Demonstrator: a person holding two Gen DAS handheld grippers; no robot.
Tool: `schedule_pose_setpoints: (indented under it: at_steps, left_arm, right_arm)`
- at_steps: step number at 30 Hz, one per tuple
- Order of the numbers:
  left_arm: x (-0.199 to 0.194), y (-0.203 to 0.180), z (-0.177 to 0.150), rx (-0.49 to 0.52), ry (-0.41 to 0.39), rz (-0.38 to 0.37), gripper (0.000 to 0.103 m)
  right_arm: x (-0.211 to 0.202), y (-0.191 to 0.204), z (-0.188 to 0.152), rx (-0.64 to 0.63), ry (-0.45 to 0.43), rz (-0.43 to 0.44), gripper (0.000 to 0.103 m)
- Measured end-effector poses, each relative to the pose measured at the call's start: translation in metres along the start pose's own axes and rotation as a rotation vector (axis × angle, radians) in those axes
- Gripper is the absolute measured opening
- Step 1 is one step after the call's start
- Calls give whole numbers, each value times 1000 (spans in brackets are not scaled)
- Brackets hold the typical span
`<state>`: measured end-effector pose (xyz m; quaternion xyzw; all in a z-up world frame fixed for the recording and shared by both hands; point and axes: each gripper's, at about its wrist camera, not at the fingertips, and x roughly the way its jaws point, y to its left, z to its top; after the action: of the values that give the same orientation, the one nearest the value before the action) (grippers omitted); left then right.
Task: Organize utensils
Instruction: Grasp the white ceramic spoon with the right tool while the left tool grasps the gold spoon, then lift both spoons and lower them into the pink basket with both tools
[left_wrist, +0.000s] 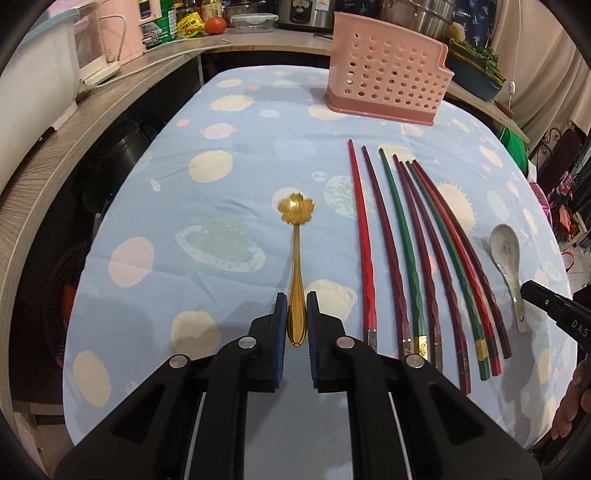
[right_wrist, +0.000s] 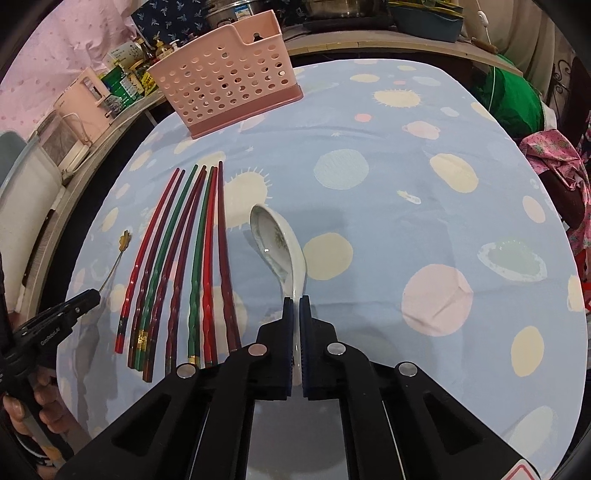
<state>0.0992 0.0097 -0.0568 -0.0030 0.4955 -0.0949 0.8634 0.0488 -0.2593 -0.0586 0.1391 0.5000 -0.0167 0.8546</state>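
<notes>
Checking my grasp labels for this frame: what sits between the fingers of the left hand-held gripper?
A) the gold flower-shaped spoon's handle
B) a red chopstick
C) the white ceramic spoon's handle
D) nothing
A: in the left wrist view the left hand-held gripper has its blue pads on either side of the gold flower spoon handle; the white ceramic spoon is at the right hand-held gripper.

Chopsticks (left_wrist: 417, 254) between metal spoon (left_wrist: 296, 258) at left, ceramic spoon (left_wrist: 509, 266) at right; basket (left_wrist: 388, 70) behind.
</notes>
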Motion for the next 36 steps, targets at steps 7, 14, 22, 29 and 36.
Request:
schedule_pose_setpoints:
  at_steps: [7,14,22,29,36]
  left_arm:
    - [-15,2,-6,-9,-15,-9,10]
    - [-14,4,-13,-19,1,-7,10]
    - [-14,7,-18,-28,12,-12,10]
    - [-29,11,-19,-41,-12,-21,10]
    - [-64,14,-1,-63,-98,-28,9]
  right_arm:
    - [0,-11,-10,44,17,23,15]
    - [-5,-3,-11,45,7,50,24]
    - [6,18,-25,-78,7,-60,9]
    - [-8,16,-25,-70,-15,-54,8]
    - [-38,10,-3,-39,-90,-41,7]
